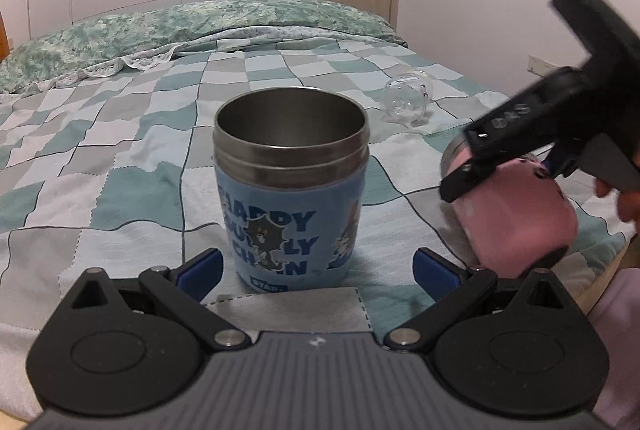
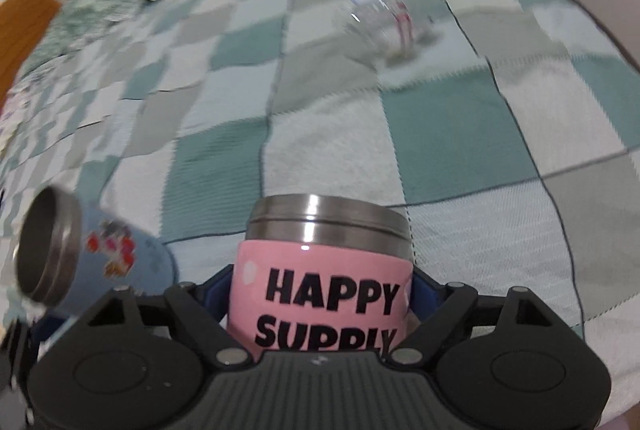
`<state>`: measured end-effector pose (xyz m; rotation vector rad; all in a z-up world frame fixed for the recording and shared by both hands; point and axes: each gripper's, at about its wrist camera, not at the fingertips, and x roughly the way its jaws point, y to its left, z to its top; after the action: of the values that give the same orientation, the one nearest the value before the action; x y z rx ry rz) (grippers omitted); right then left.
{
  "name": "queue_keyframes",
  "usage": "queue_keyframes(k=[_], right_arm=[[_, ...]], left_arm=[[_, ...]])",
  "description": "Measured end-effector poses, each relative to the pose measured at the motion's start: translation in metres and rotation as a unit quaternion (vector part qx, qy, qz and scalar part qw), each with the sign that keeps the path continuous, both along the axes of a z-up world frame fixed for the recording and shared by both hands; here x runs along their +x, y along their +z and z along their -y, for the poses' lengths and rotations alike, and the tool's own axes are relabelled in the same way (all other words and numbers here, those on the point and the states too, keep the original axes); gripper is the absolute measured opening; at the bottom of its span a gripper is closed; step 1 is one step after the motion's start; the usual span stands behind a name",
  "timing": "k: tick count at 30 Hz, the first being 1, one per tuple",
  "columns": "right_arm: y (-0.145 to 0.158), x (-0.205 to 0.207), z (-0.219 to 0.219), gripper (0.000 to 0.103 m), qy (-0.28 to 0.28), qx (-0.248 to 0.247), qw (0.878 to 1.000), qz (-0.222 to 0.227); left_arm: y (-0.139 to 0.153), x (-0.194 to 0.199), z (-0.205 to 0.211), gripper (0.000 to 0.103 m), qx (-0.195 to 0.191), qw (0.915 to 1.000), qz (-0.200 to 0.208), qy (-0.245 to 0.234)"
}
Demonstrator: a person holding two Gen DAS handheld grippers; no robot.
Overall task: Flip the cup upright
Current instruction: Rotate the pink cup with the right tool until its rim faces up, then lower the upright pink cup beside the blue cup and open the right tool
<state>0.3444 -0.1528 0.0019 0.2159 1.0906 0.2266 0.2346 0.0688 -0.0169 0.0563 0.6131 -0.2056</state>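
Observation:
A steel cup in a blue sleeve (image 1: pixel 291 189) stands upright on the checked bedspread, mouth up. My left gripper (image 1: pixel 318 266) is open, its blue pads on either side of the cup's base and apart from it. My right gripper (image 2: pixel 322 286) is shut on a steel cup in a pink sleeve (image 2: pixel 324 270). In the left wrist view the pink cup (image 1: pixel 516 213) hangs tilted above the bed at the right, mouth towards the left. The blue cup also shows at the left of the right wrist view (image 2: pixel 88 250).
A clear glass cup (image 1: pixel 406 97) lies on its side further back on the bed; it shows blurred in the right wrist view (image 2: pixel 384 25). A folded green quilt (image 1: pixel 180 29) lies at the bed's far end. The bed edge is at the right.

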Motion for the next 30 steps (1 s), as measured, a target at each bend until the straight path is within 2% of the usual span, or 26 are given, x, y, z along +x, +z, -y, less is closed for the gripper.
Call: queue_keyframes(k=[3,7,10,14,16,17,21,22,30], right_arm=[[0.016,-0.024,0.003,0.084,0.021,0.004,0.997,0.069],[0.036,-0.057,0.011,0.084,0.038,0.026,0.985,0.165],[0.049,-0.074,0.01,0.083,0.05,0.004,0.965,0.258],[0.054,-0.076,0.0,0.083,0.066,-0.049,0.937,0.338],[0.048,-0.072,-0.007,0.083,0.072,-0.071,0.929,0.357],[0.044,-0.07,-0.009,0.083,0.074,-0.072,0.929,0.356],[-0.002,-0.054,-0.014,0.084,0.079,-0.072,0.944,0.311],[-0.008,-0.061,-0.013,0.084,0.079,-0.07,0.931,0.351],[-0.013,-0.067,-0.007,0.084,0.075,-0.056,0.924,0.37]], left_arm=[[0.0,-0.002,-0.002,0.103,-0.005,1.0,-0.001,0.002],[0.003,-0.009,-0.006,0.103,-0.016,0.9998,0.003,0.007],[0.009,-0.017,-0.007,0.103,-0.022,0.9996,0.011,0.014],[0.016,-0.025,-0.006,0.103,-0.029,0.999,0.022,0.026],[0.018,-0.028,-0.004,0.103,-0.031,0.9987,0.027,0.032],[0.019,-0.029,-0.003,0.103,-0.032,0.9984,0.029,0.035],[0.021,-0.031,-0.002,0.103,-0.036,0.9976,0.034,0.049],[0.022,-0.033,-0.002,0.103,-0.037,0.9974,0.035,0.051],[0.025,-0.036,0.005,0.103,-0.026,0.9968,0.037,0.065]])
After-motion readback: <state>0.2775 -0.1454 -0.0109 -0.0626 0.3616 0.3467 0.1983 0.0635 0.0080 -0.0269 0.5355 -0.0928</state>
